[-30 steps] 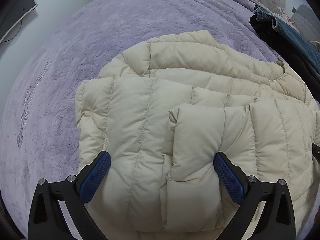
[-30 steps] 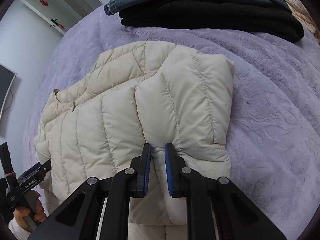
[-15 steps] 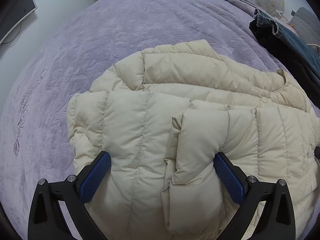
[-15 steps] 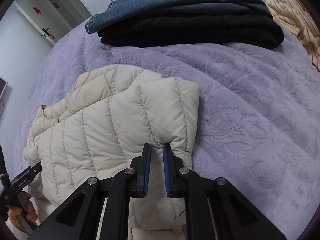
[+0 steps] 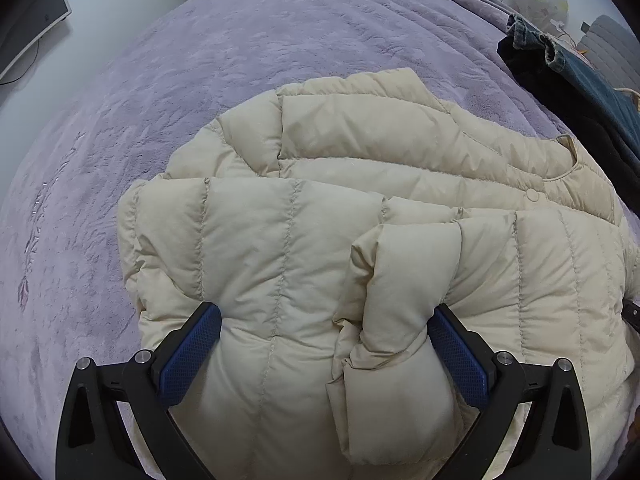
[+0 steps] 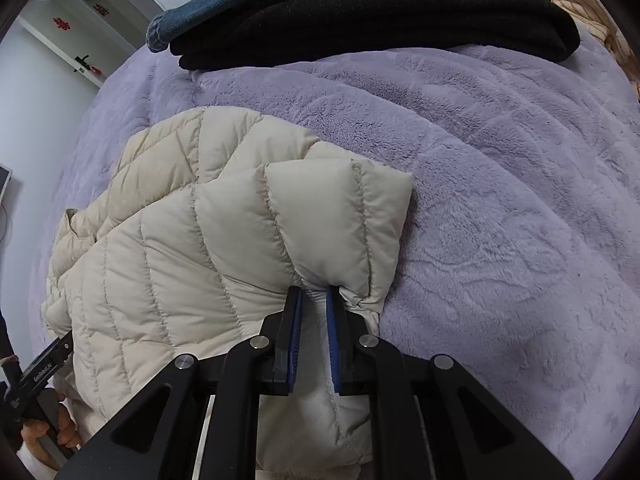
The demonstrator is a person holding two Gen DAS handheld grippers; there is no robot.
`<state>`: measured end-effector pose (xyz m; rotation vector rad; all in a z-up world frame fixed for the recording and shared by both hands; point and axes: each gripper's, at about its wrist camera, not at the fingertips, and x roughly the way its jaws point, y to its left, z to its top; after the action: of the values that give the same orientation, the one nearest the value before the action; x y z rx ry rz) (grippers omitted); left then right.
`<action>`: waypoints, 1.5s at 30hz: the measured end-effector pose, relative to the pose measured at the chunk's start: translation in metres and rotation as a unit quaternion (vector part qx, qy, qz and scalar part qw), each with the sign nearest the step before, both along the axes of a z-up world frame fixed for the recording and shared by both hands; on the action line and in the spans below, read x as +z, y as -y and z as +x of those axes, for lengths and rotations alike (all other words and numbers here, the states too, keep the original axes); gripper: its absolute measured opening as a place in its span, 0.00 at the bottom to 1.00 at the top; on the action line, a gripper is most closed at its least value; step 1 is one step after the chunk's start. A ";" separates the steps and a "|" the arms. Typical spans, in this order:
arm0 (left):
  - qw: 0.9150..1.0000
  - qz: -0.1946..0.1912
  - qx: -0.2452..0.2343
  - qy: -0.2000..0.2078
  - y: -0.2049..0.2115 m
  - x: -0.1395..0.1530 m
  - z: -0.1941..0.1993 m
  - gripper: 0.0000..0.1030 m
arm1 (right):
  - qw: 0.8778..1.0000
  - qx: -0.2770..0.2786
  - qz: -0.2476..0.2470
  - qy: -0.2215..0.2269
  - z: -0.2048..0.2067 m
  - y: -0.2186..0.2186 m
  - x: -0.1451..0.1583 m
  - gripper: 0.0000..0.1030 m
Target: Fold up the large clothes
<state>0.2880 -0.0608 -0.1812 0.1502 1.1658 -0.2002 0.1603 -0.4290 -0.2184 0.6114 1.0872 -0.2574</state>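
A cream quilted puffer jacket (image 5: 360, 184) lies partly folded on a purple bed cover (image 5: 200, 60). My left gripper (image 5: 326, 322) is wide around the thick bottom hem, both blue pads pressed into the padding. A folded sleeve (image 5: 400, 280) lies on top by the right pad. In the right wrist view my right gripper (image 6: 314, 300) is shut on the jacket's (image 6: 224, 248) hem near its right corner, which is lifted off the cover (image 6: 500, 200).
A stack of folded dark clothes and jeans (image 6: 360, 12) lies at the far side of the bed, also at the right edge of the left wrist view (image 5: 568, 80). A striped cloth (image 6: 592, 0) lies far right. A monitor (image 5: 28, 24) stands left.
Both grippers have carried the jacket's bottom hem up and toward the collar, so the lower part bunches over the upper part. The right corner has lifted and drawn in from the purple cover.
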 end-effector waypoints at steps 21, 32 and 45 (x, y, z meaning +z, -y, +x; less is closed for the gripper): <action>0.999 0.033 0.017 -0.017 -0.032 0.026 -0.015 1.00 | 0.999 0.030 -0.011 -0.015 -0.030 -0.032 0.058 0.60; 0.998 0.029 0.035 -0.033 -0.052 0.024 -0.023 1.00 | 0.999 0.027 0.003 -0.044 -0.071 -0.037 0.065 0.60; 0.999 0.012 0.011 -0.029 -0.050 0.096 -0.089 1.00 | 0.998 0.048 0.043 -0.025 -0.120 -0.047 0.101 0.81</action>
<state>0.1992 -0.0111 -0.0850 0.1534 1.2278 -0.1727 0.0402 -0.3821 -0.1176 0.6301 1.1772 -0.1448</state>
